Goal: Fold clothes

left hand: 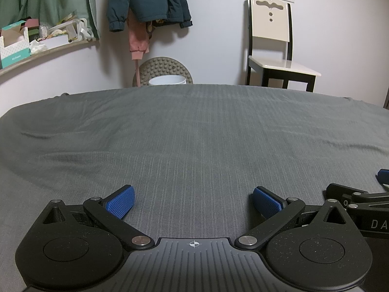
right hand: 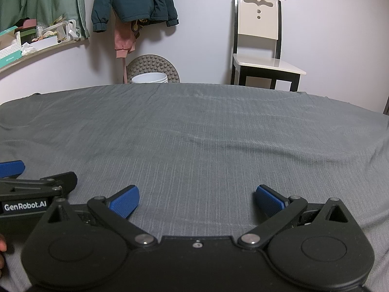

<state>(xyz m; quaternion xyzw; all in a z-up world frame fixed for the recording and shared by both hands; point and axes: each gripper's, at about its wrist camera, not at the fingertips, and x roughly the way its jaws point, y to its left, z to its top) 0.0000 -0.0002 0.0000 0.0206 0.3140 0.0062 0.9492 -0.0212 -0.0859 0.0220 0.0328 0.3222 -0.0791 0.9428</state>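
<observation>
Left wrist view: left gripper [left hand: 193,203] spread wide, empty, low over grey ribbed bedsheet [left hand: 194,133]; right gripper [right hand: 197,200] likewise spread, nothing held, just beside. No garment for folding visible on sheet. Judged step: not yet begun; next move calls for locating and fetching clothing.

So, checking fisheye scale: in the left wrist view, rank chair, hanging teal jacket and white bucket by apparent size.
1. Chair and teal jacket look alike; the jacket is cropped.
2. White bucket, mostly hidden behind the bed.

Left gripper [left hand: 193,203] and right gripper [right hand: 197,200] side by side, fingers spread wide.
</observation>
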